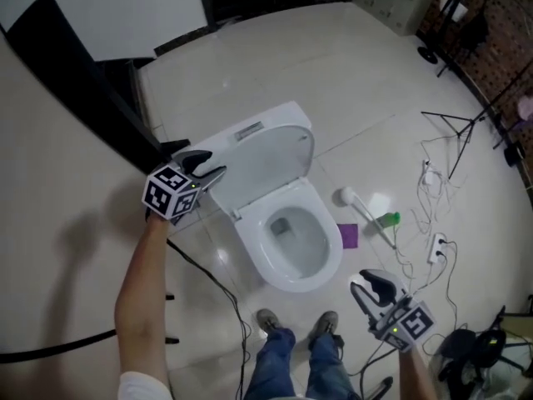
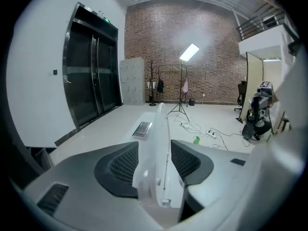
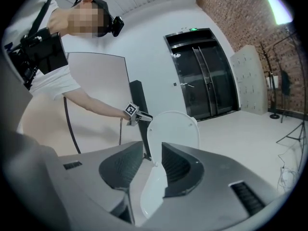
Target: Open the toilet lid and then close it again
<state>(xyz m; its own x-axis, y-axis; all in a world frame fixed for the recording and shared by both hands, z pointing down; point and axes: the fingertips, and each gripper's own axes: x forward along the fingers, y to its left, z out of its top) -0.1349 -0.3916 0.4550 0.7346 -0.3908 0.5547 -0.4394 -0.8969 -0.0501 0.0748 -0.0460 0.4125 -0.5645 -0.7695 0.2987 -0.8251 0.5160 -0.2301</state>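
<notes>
Your left gripper (image 1: 218,163) shows two black jaws parted in the head view. Their tips sit at the left edge of the toilet lid (image 1: 271,161). That lid stands raised, a smooth, rounded white shell leaning back on the boxy cistern (image 1: 287,115). Below it the oval bowl (image 1: 333,261) lies open, glossy white ceramic. Your right gripper (image 1: 360,283) hangs at lower right, well apart from the toilet, with its jaws parted and nothing between them. On the pale, shiny floor tiles (image 1: 358,73) right of the bowl lie a green bottle (image 1: 389,219), a flat purple square (image 1: 349,235) and thin tangled cables (image 1: 429,215).

From the left gripper view, you see the jaws wide apart. Their dark-grey ribbed pads (image 2: 120,167) flank the lid, which shows edge-on as a thin upright white blade. Whether the pads touch it, you cannot tell. Beyond sit a rectangular metal flush plate (image 2: 143,128), dark glossy lift doors (image 2: 91,81) and a rough brick wall (image 2: 192,47).

From the right gripper view, you look through a clear gap between two separated ribbed pads (image 3: 120,167) that grip nothing. Far off through the gap, the lid stands upright like a rounded white shield. Your left gripper is at its left edge, on an outstretched bare arm (image 3: 91,102).
</notes>
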